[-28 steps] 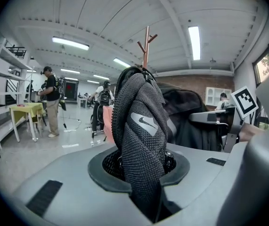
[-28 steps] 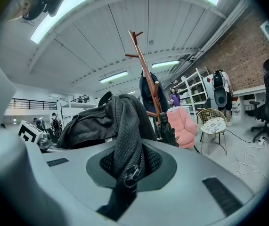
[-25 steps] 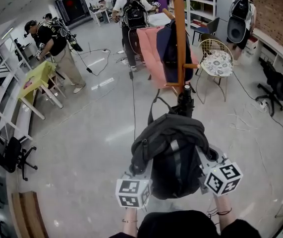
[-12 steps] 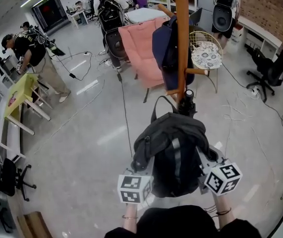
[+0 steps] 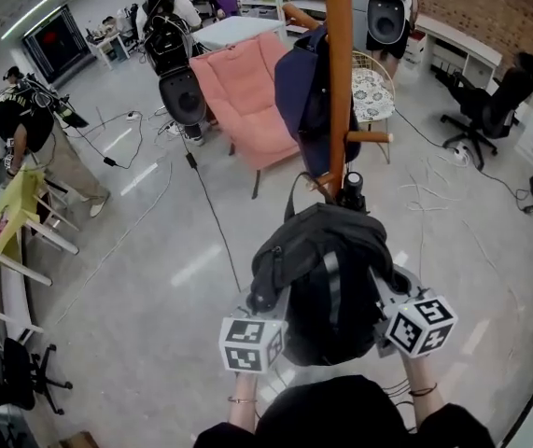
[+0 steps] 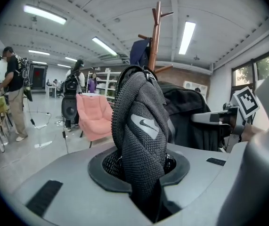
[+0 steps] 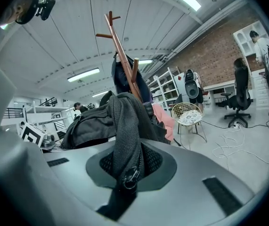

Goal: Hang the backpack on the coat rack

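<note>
Overhead, the backpack [image 5: 327, 287] hides the jaws; left gripper [image 6: 146, 187] and right gripper [image 7: 125, 182] each clench its fabric

Coat rack pole [image 5: 339, 82] dead ahead. Backpack [image 5: 327, 287] bulk held just short of it, blocking straight approach. Navy jacket [image 5: 296, 87] hangs down rack's left side, crowding that flank. Short peg [image 5: 369, 137] juts right, bare, open air around it. Right gripper view: top pegs [image 7: 104, 34] bare against ceiling. Pink armchair [image 5: 243, 96] close behind rack on left, wire chair [image 5: 373, 87] close behind on right. Floor left of backpack open, only black cable [image 5: 212, 217] trailing across. Loose white cables [image 5: 425, 194] litter floor on right.
</note>
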`<state>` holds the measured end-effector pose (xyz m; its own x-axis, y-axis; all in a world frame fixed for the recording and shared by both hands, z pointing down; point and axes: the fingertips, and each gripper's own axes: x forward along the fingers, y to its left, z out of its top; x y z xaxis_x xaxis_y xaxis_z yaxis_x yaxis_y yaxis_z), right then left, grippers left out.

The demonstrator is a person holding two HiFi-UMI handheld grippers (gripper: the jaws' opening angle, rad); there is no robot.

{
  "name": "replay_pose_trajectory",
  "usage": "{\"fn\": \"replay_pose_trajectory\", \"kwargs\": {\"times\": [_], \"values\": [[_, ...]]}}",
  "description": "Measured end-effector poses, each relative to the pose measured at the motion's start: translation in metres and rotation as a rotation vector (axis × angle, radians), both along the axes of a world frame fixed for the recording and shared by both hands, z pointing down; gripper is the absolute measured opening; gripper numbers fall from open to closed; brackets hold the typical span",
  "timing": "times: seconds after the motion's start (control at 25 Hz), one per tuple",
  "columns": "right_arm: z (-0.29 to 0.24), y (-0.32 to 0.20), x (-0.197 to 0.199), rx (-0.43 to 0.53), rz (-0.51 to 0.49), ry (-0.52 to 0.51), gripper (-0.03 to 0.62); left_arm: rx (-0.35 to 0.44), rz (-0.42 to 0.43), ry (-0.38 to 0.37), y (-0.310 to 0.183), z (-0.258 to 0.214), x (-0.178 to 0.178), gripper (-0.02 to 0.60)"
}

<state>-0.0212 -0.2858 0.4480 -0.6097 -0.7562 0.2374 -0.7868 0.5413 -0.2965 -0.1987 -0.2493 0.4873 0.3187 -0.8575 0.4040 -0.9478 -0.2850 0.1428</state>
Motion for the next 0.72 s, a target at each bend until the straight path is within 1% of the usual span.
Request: {"fn": "replay_pose_trajectory", "kwargs": {"times": [0.32, 0.72], "values": [[0.011, -0.021, -0.003, -0.021, 0.062, -0.002, 0.035, -0.019, 0.064, -0.002, -0.030, 0.012, -0.005, 0.115], [0.034, -0.042, 0.006, -0.060, 0.089, 0.011, 0.035, -0.063, 0.100, 0.007, -0.057, 0.038, 0.005, 0.116]]}}
